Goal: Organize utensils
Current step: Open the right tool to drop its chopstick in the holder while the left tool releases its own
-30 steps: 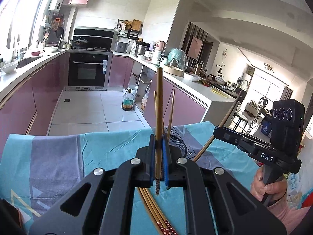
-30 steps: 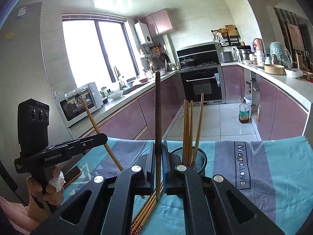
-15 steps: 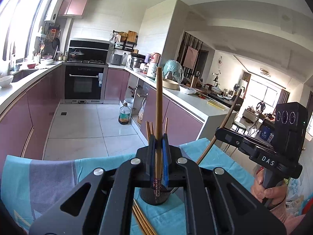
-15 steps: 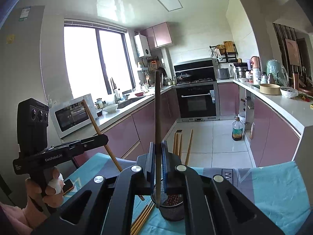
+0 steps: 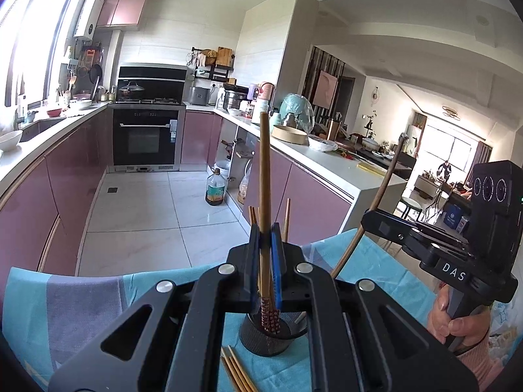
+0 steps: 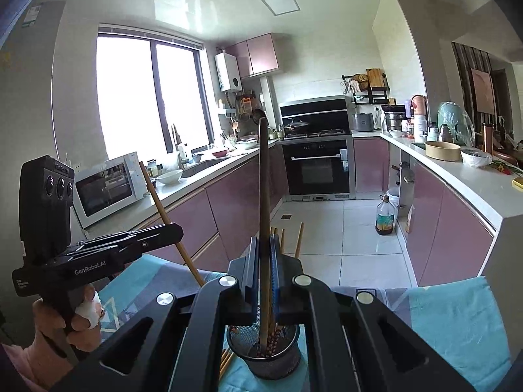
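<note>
On the surface, covered by a teal and grey patterned cloth, a black wire-mesh cylindrical holder is stood upright. Several tan wooden chopsticks with red-patterned ends are held in it, tips upward; their count cannot be made out, since the lower lengths are hidden behind the jaws.

Beside the holder, toward the near edge, a loose bundle of tan wooden chopsticks is laid flat on the cloth, cut off by the picture's lower edge.

Left hand-held gripper: black frame, blue pads, jaws closed on a single light-brown wooden chopstick, carried near upright, its red-patterned lower end seen over the holder's mouth; whether it touches the mesh cannot be told.

Right hand-held gripper: same make, jaws closed on a single dark-brown wooden chopstick, likewise upright, its lower end reaching inside the holder rim.

Each gripper is seen in the other's view, a hand wrapped round the grip. Fingertips of both are partly masked by the frames.
</note>
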The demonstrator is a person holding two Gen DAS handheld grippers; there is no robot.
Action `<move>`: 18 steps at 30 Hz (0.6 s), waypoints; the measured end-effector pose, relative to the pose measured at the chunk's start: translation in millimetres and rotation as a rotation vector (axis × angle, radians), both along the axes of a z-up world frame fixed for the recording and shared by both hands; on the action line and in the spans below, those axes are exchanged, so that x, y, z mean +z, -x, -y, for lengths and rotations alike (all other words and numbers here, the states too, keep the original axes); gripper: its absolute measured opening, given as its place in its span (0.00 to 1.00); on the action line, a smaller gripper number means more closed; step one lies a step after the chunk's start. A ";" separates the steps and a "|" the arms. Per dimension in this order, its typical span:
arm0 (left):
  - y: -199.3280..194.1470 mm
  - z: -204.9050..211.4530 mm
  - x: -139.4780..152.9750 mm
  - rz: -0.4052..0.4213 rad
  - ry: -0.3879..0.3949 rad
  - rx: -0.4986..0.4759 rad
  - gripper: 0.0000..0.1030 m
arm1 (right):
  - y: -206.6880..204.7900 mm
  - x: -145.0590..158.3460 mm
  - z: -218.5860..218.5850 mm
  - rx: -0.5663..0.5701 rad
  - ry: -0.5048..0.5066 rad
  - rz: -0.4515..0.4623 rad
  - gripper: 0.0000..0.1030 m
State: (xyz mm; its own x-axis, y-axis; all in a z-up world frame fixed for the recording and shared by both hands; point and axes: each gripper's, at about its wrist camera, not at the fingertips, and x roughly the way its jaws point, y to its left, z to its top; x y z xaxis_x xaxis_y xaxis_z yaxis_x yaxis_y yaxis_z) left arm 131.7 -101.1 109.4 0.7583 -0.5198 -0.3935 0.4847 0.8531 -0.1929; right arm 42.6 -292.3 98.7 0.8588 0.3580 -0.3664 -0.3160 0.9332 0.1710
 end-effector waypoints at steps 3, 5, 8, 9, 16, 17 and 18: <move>-4.0 7.6 -8.2 -0.018 -0.028 0.004 0.07 | -5.9 -6.7 -2.8 0.000 0.013 -0.025 0.05; -9.2 11.8 -13.6 -0.031 -0.041 0.003 0.07 | -9.5 -11.3 -3.4 0.001 0.022 -0.043 0.05; -12.9 18.4 -22.2 -0.058 -0.064 -0.006 0.07 | -15.1 -20.0 -7.4 0.005 0.039 -0.073 0.05; -15.4 16.6 -24.3 -0.065 -0.071 -0.011 0.07 | -16.2 -23.1 -8.8 0.006 0.045 -0.082 0.05; -26.6 24.5 -39.0 -0.125 -0.112 -0.051 0.07 | -26.5 -39.9 -14.3 0.015 0.078 -0.162 0.05; -27.9 24.3 -40.3 -0.133 -0.118 -0.053 0.07 | -28.1 -42.3 -15.0 0.015 0.084 -0.175 0.05; -31.9 22.2 -41.3 -0.140 -0.124 -0.057 0.07 | -29.7 -44.4 -15.4 0.015 0.087 -0.187 0.05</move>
